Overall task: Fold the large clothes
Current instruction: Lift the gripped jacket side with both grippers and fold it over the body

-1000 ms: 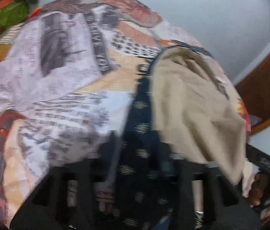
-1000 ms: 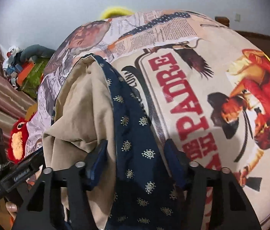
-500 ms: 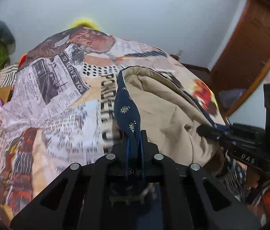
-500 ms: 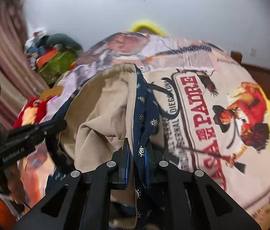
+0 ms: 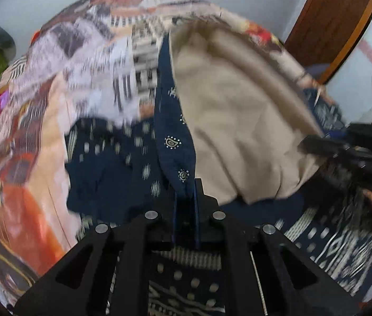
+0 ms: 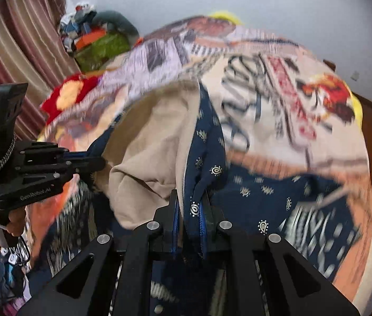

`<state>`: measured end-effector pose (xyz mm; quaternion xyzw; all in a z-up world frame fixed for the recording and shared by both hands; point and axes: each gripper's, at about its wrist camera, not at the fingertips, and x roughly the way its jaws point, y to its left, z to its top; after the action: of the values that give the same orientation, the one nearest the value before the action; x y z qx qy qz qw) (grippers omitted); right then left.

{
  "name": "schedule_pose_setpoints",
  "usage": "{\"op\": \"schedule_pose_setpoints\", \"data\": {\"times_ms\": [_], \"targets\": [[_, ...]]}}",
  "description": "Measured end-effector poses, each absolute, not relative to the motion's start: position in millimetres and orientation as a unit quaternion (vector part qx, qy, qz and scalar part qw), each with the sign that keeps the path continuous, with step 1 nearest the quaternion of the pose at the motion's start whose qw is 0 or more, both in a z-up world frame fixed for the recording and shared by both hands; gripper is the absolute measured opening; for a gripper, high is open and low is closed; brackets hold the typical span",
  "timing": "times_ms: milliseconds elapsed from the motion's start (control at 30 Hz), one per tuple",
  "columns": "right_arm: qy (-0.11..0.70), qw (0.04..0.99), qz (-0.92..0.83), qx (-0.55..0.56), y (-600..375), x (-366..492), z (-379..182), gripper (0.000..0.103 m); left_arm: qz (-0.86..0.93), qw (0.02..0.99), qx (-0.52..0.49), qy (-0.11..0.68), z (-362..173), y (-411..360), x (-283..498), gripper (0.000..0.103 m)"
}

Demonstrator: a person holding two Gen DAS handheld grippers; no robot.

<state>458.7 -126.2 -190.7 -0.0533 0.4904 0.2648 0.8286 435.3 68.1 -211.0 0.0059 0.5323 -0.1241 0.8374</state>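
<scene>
Both grippers are clamped now. A second ago the jaws sat wide around the navy hem; now the left gripper point(image 5: 186, 194) and right gripper point(image 6: 190, 210) each pinch the big navy garment point(image 6: 207, 142), tan lining point(image 5: 233, 121) showing, lifted over the printed bedspread point(image 6: 278, 100). Looks like the fold-over is underway.

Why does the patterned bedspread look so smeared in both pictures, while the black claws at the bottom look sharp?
Left wrist view: the bedspread is streaked by motion blur, while the left gripper and the navy cloth it pinches stay crisp. Right wrist view: same, bedspread print smeared, right gripper sharp. Both views bulge and darken at the corners, a fisheye effect.
</scene>
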Motion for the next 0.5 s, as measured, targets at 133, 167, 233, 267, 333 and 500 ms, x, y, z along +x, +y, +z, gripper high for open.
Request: {"op": "schedule_pose_setpoints", "data": {"times_ms": [133, 167, 233, 267, 333, 500], "targets": [[0.496, 0.825, 0.257, -0.083, -127.3, 438.1, -195.9, 0.011, -0.117, 0.84, 0.009, 0.53, -218.5, 72.7, 415.0, 0.012], [0.499, 0.822, 0.261, -0.086, -127.9, 433.7, -194.2, 0.012, -0.117, 0.841, 0.01, 0.527, -217.8, 74.9, 411.3, 0.016], [0.501, 0.819, 0.262, -0.1, -128.8, 427.2, -189.5, 0.017, -0.115, 0.842, 0.01, 0.527, -214.0, 78.6, 406.5, 0.022], [0.499, 0.819, 0.262, -0.109, -129.6, 424.3, -186.5, 0.02, -0.114, 0.842, 0.007, 0.528, -211.1, 81.3, 404.8, 0.027], [0.496, 0.819, 0.264, -0.118, -130.6, 419.8, -180.6, 0.025, -0.11, 0.845, 0.004, 0.524, -204.0, 86.3, 403.5, 0.029], [0.462, 0.841, 0.262, -0.101, -139.3, 421.0, -155.0, 0.067, -0.096, 0.863, -0.002, 0.496, -177.7, 100.4, 410.4, 0.045]]}}
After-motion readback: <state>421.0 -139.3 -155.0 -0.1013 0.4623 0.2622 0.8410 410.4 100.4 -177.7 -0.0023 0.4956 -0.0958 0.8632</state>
